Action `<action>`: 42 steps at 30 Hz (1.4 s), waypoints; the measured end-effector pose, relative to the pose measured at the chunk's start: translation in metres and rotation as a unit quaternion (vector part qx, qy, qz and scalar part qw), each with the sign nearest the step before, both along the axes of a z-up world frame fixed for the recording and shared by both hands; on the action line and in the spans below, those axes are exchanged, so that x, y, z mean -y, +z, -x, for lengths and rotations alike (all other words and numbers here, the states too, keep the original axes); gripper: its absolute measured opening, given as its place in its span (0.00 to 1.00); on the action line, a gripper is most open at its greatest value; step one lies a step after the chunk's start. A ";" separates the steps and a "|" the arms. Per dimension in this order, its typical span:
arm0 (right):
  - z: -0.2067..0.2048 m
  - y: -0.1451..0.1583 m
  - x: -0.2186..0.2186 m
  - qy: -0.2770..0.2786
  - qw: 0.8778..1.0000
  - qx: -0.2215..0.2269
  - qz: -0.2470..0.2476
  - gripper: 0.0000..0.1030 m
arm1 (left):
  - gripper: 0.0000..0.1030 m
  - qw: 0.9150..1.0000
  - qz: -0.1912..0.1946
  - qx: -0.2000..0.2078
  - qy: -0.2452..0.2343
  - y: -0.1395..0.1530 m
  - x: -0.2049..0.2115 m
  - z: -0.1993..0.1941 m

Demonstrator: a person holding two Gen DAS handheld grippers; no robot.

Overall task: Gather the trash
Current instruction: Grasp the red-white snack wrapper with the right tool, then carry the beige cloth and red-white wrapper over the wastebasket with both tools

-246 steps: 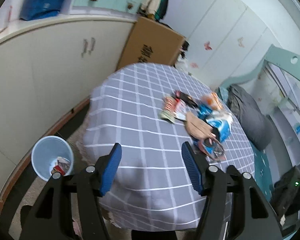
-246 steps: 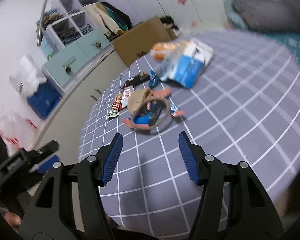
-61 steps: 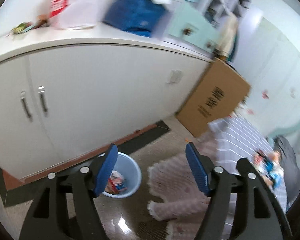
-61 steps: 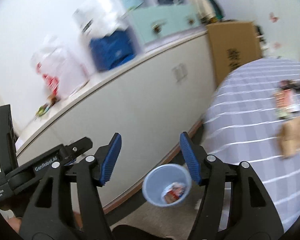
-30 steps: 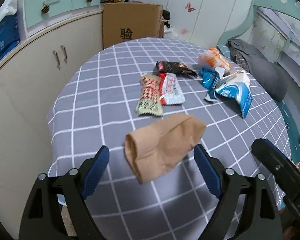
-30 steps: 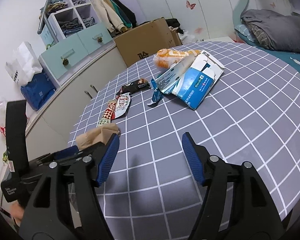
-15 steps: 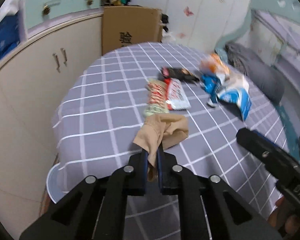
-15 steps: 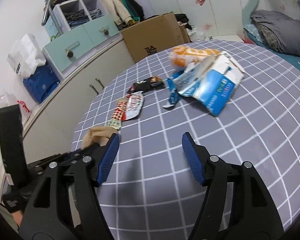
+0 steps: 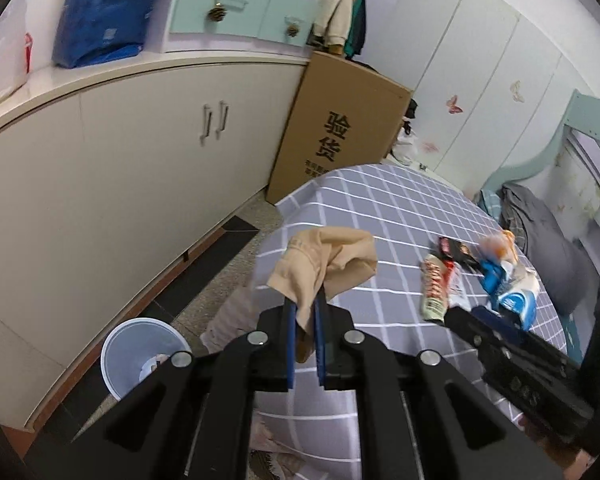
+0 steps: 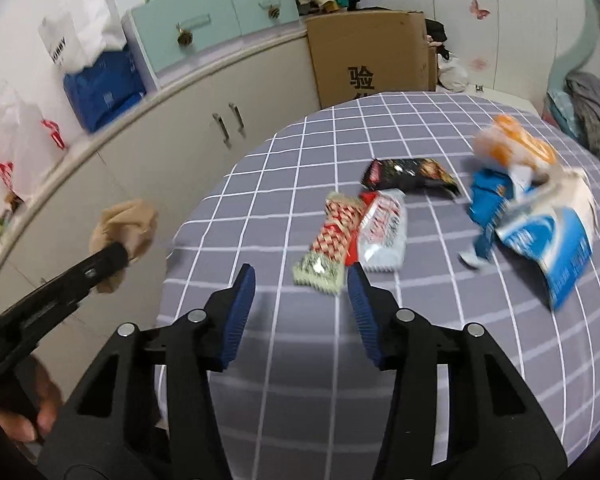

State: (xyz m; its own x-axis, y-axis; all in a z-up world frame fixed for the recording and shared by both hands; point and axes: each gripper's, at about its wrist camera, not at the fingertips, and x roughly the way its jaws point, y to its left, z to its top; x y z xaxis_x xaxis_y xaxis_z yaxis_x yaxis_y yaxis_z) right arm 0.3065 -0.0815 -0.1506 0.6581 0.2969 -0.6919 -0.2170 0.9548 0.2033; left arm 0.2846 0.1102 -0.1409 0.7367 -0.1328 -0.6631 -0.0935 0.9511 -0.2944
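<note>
My left gripper (image 9: 304, 308) is shut on a crumpled tan paper bag (image 9: 324, 264) and holds it in the air beside the table's left edge; it also shows in the right wrist view (image 10: 124, 228). A pale blue bin (image 9: 120, 352) with trash in it stands on the floor below left. My right gripper (image 10: 300, 280) is open and empty above the grey checked tablecloth (image 10: 420, 340), just in front of a red-checked wrapper (image 10: 332, 244) and a white wrapper (image 10: 382, 232). A black wrapper (image 10: 412, 174), a blue-white carton (image 10: 548, 236) and an orange bag (image 10: 512, 148) lie farther right.
White cabinets (image 9: 120, 168) run along the left wall, with a blue bag (image 9: 100, 28) and mint drawers (image 9: 236, 12) on top. A tall cardboard box (image 9: 340, 132) stands behind the table. A bed with grey bedding (image 9: 540, 232) is at the right.
My left gripper closed on the tan bag, lifted it off the table and swung left toward the bin side. My right gripper moved closer to the wrappers.
</note>
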 end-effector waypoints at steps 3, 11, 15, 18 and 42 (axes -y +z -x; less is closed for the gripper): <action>-0.018 -0.005 -0.008 -0.007 1.000 -0.013 0.023 0.38 | 0.07 1.000 0.003 -0.002 0.013 -0.005 -0.015 -0.001; -0.042 -0.017 -0.020 -0.014 0.997 -0.030 0.065 0.32 | 0.07 0.999 0.013 -0.011 0.031 -0.019 -0.040 -0.010; -0.046 -0.019 -0.028 -0.004 0.995 -0.029 0.100 0.28 | 0.07 0.999 0.021 -0.017 0.036 -0.025 -0.050 -0.011; -0.042 -0.016 -0.037 0.008 0.992 -0.012 0.123 0.15 | 0.07 0.999 0.025 -0.017 0.039 -0.027 -0.058 -0.008; 0.013 -0.028 -0.226 0.215 0.976 -0.010 0.009 0.08 | 0.07 0.982 0.056 -0.060 0.171 -0.075 -0.200 0.048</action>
